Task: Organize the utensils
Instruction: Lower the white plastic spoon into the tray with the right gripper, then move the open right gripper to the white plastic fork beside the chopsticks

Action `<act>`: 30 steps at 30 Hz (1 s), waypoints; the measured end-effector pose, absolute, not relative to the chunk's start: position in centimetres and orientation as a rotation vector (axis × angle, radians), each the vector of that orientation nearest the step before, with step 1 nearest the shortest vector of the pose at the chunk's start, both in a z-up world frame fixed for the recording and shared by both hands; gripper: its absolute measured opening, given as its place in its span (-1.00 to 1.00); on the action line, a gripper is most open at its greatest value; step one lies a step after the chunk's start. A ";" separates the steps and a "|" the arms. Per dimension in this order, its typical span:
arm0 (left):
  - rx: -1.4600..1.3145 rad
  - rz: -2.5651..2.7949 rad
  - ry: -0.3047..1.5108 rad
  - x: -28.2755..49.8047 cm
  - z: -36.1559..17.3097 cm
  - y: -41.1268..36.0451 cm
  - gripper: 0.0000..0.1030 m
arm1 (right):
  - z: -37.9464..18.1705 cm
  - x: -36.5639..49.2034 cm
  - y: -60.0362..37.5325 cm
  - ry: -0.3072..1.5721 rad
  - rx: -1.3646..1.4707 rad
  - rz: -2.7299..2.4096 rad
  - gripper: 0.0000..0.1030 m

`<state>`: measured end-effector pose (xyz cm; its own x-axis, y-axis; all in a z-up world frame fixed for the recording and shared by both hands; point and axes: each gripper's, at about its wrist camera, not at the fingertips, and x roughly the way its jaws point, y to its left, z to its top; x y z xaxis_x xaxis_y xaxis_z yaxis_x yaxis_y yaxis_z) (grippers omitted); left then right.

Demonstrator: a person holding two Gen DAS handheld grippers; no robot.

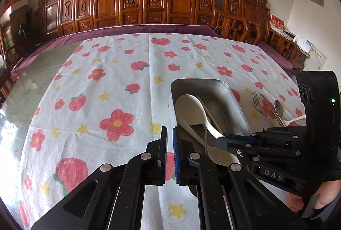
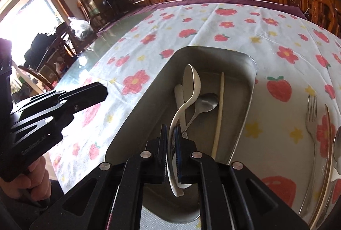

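A metal tray (image 1: 232,93) (image 2: 249,85) sits on the flowered tablecloth. My right gripper (image 2: 169,134) (image 1: 221,136) is shut on the handle of a white ladle spoon (image 2: 192,81) (image 1: 191,108), whose bowl hangs over the tray. A metal spoon (image 2: 205,103), a pale chopstick (image 2: 219,110) and another white utensil (image 2: 179,93) lie in the tray. My left gripper (image 1: 169,134) (image 2: 104,91) is nearly shut and empty, just left of the tray. A fork (image 2: 311,123) (image 1: 256,103), a chopstick (image 2: 328,136) and a spoon (image 1: 278,107) lie on the cloth right of the tray.
A glass tabletop (image 1: 38,72) shows beyond the cloth's left edge. Carved wooden chairs (image 1: 136,0) line the far side. A white plastic utensil (image 2: 334,174) lies near the fork at the right edge.
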<state>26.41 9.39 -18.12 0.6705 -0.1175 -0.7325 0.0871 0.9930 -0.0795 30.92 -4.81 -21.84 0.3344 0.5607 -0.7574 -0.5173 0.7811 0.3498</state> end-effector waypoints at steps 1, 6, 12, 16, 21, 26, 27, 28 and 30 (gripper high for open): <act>-0.037 -0.117 0.827 26.4 -18.1 9.3 -0.91 | -21.7 30.8 -4.9 1.004 0.059 0.719 -0.78; -0.030 -0.123 0.828 26.4 -18.2 8.8 -0.91 | -21.3 30.8 -5.1 1.001 0.059 0.727 -0.75; -0.027 -0.126 0.831 26.4 -18.2 8.4 -0.91 | -20.9 30.9 -6.0 0.987 0.068 0.711 -0.75; -0.035 -0.149 0.820 26.2 -17.8 7.6 -0.91 | -19.2 30.1 -8.6 0.936 0.049 0.685 -0.75; -0.016 -0.207 0.804 25.5 -17.1 5.1 -0.81 | -16.9 29.0 -14.4 0.880 -0.024 0.606 -0.59; 0.013 -0.272 0.775 24.5 -16.3 2.2 -0.65 | -16.1 29.6 -20.6 0.880 -0.143 0.482 -0.55; 0.018 -0.282 0.773 24.3 -16.2 1.6 -0.65 | -16.2 29.9 -21.8 0.887 -0.159 0.456 -0.48; 0.021 -0.289 0.772 24.2 -16.2 1.3 -0.63 | -16.5 30.1 -22.8 0.893 -0.168 0.440 -0.45; 0.028 -0.306 0.775 24.0 -16.3 0.4 -0.61 | -17.0 30.9 -24.9 0.914 -0.187 0.402 -0.35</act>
<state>24.00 0.37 -16.31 0.6726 -0.2616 -0.6922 0.2817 0.9555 -0.0873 30.86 -24.92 -17.02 0.5427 0.2578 -0.7994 -0.4142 0.9101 0.0123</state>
